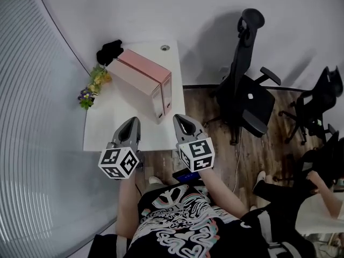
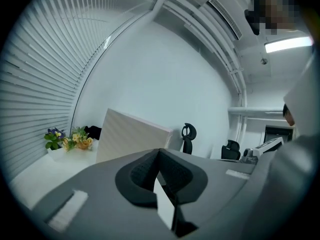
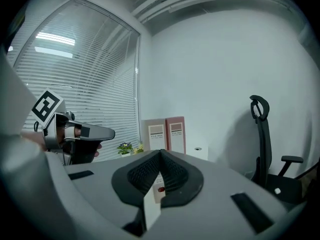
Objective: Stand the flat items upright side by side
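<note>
Fingers (image 2: 140, 176) on both sides are pressed together with nothing between them, so the left gripper (image 1: 130, 123) and the right gripper (image 1: 183, 121) are both empty, hovering over the near edge of the white table (image 1: 107, 130). The two binders (image 1: 141, 79) are standing upright right against each other toward the far side of that table, spines facing the person, well apart from either gripper, with a little bunch of flowers (image 1: 92, 87) just off to the left. To me the standing-up part looks done, with nothing left lying flat. The next move is probably only a check that the pair sits square and won't tip, and if so, hands off.
</note>
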Demonstrator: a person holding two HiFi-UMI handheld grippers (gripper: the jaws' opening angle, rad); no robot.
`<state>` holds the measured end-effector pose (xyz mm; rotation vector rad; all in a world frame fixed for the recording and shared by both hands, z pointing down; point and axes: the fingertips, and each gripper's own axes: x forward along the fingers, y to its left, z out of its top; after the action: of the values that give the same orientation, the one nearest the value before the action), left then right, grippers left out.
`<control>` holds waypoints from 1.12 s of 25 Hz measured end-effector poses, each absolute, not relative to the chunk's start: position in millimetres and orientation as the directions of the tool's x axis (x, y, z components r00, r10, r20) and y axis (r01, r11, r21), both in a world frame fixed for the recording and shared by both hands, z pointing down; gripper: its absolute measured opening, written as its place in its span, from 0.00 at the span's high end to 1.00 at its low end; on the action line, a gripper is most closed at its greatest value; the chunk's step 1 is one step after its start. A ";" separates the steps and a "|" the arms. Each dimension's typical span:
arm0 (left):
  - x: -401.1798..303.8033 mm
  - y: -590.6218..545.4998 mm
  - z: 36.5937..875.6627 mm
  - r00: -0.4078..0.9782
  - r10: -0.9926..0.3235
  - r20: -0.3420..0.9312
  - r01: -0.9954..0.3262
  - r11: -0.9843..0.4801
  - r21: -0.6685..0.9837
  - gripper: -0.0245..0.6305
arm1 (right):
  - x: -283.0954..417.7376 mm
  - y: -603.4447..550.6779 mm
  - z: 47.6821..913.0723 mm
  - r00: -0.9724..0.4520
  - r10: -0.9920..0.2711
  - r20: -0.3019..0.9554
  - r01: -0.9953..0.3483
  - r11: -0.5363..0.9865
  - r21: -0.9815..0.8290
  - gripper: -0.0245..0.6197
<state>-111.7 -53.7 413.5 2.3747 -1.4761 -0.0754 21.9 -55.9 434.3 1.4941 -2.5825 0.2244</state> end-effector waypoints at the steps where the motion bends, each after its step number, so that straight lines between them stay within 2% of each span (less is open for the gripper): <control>1: -111.7 -52.1 413.2 0.450 -0.883 0.133 -0.866 -0.395 0.307 0.96 | 21.7 -55.4 433.5 -0.500 -0.843 0.198 -0.864 0.500 -0.051 0.96; 28: -94.0 -36.7 419.9 0.414 -0.901 0.131 -0.876 -0.354 0.328 0.96 | 54.2 -36.6 439.3 -0.502 -0.839 0.209 -0.864 0.500 -0.065 0.96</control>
<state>-94.0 -36.7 419.9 2.3284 -1.5301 -0.1022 54.2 -36.6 439.3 1.4799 -2.5879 0.2422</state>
